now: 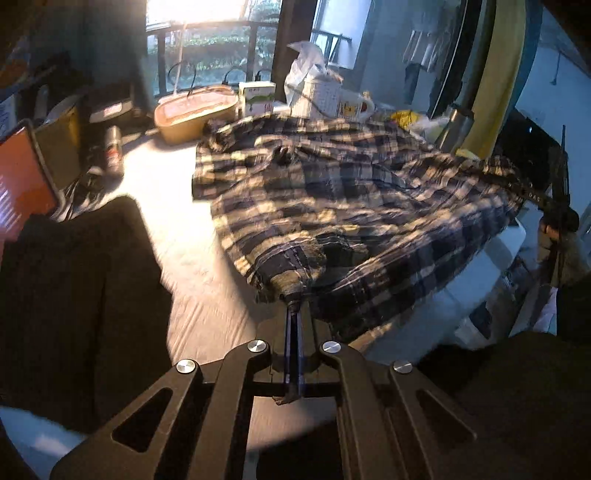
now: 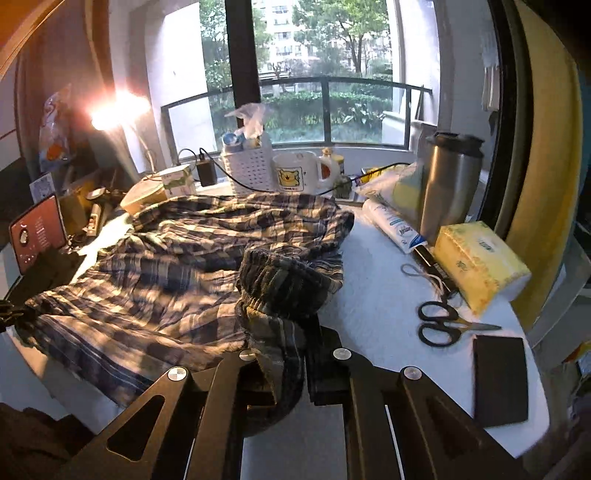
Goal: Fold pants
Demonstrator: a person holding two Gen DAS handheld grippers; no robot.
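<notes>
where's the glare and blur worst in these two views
Left wrist view: the window is blown out, sun washes the table, the plaid pants smear with motion blur, corners fall dark. Right wrist view: a lamp flares at left; pants slightly blurred, scissors fairly sharp. Both bend straight lines, fisheye-style.

White table [image 2: 373,306], cluttered. Plaid pants [image 2: 177,266] spread across its middle. Toward the right edge: scissors [image 2: 443,325], yellow tissue pack [image 2: 480,266], black slab [image 2: 500,380]. Far edge: steel tumbler [image 2: 448,181], mug [image 2: 295,173], white basket [image 2: 247,170].

Scissors [image 2: 441,324], tissue pack [image 2: 480,266] (yellow), mug [image 2: 295,173].
</notes>
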